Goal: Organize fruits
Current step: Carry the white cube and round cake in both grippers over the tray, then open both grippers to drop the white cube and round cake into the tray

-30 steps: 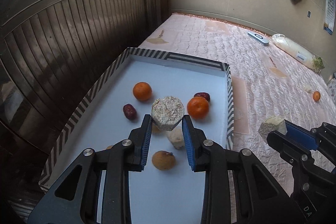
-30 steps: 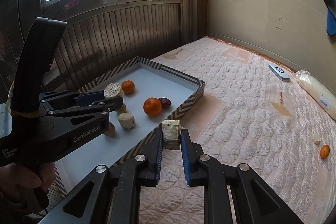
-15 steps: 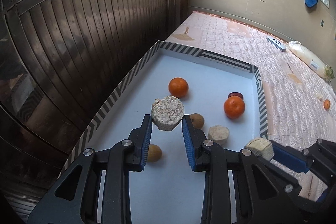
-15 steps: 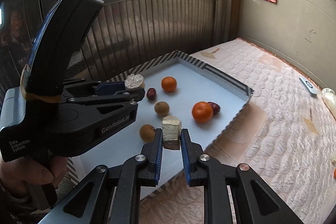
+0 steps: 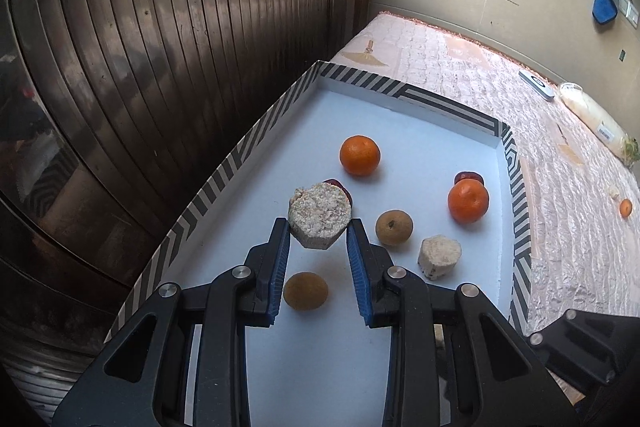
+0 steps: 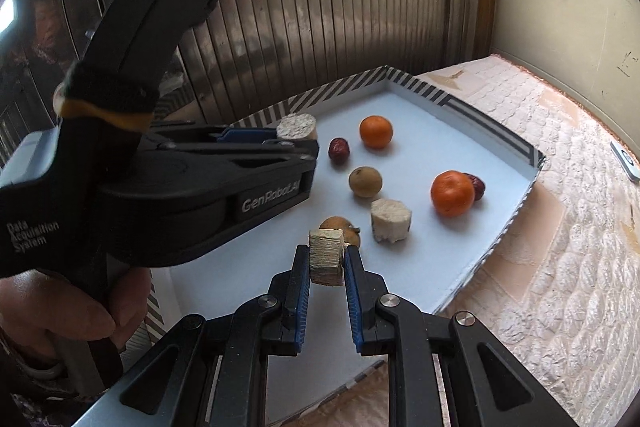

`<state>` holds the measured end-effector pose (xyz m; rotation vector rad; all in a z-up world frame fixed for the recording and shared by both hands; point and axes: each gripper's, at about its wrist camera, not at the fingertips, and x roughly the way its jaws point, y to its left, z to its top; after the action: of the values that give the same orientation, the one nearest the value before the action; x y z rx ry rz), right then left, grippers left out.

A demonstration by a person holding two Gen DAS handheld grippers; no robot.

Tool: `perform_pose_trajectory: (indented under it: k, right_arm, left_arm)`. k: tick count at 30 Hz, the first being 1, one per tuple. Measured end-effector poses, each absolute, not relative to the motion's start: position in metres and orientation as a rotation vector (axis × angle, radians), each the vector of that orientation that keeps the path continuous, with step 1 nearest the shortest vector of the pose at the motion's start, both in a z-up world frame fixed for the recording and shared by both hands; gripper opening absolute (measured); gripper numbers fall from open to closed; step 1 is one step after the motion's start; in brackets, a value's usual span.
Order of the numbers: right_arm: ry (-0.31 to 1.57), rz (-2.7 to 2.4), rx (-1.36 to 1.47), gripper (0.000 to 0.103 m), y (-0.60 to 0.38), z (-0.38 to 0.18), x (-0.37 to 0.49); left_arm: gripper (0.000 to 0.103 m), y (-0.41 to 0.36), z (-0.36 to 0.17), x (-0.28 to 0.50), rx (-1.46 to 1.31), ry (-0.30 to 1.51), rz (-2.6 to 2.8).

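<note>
My left gripper [image 5: 318, 233] is shut on a pale round sugarcane piece [image 5: 319, 214] and holds it above the white tray [image 5: 384, 87] with striped rim. My right gripper [image 6: 326, 259] is shut on a smaller tan sugarcane chunk [image 6: 326, 257] over the tray's near part. In the tray lie two oranges [image 5: 359, 155] [image 5: 468, 201], two brown longans [image 5: 394, 227] [image 5: 306, 290], another sugarcane piece [image 5: 439, 255] and two red dates [image 6: 339, 149] [image 6: 475, 183]. The left gripper also shows in the right wrist view [image 6: 298, 137].
The tray sits on a pink quilted mattress [image 5: 572, 163] beside a dark slatted wooden wall [image 5: 160, 27]. On the mattress lie a small orange [image 5: 625, 207], a remote [image 5: 536, 85] and a bagged white object [image 5: 592, 115].
Both grippers have moved left and further over the tray with their pieces still held. The right gripper's chunk went from over the mattress edge to over the tray.
</note>
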<state>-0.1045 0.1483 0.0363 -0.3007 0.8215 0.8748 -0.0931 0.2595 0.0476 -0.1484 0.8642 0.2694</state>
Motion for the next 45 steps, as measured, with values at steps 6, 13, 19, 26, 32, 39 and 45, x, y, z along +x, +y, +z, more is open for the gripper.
perform_pose_trajectory:
  k: [6, 13, 19, 26, 32, 39, 45]
  right_arm:
    - [0.848, 0.878, -0.318, 0.016, 0.154, 0.024, -0.105]
    - [0.852, 0.897, -0.299, 0.017, 0.149, 0.023, -0.105]
    - [0.843, 0.896, -0.287, 0.019, 0.140, 0.029, -0.110]
    - [0.817, 0.890, -0.262, 0.022, 0.128, 0.039, -0.112]
    - [0.787, 0.878, -0.243, 0.025, 0.114, 0.050, -0.117]
    - [0.766, 0.832, -0.206, 0.026, 0.091, 0.061, -0.112]
    - [0.757, 0.758, -0.172, 0.027, 0.061, 0.065, -0.103]
  left_arm:
    - [0.028, 0.257, 0.045, -0.090, -0.137, 0.879, 0.262]
    - [0.029, 0.259, 0.043, -0.086, -0.149, 0.900, 0.268]
    - [0.049, 0.258, 0.043, -0.086, -0.158, 0.908, 0.271]
    - [0.060, 0.252, 0.052, -0.089, -0.152, 0.875, 0.269]
    - [0.060, 0.244, 0.057, -0.088, -0.143, 0.860, 0.269]
    - [0.060, 0.227, 0.066, -0.084, -0.130, 0.836, 0.247]
    - [0.060, 0.196, 0.072, -0.077, -0.092, 0.819, 0.192]
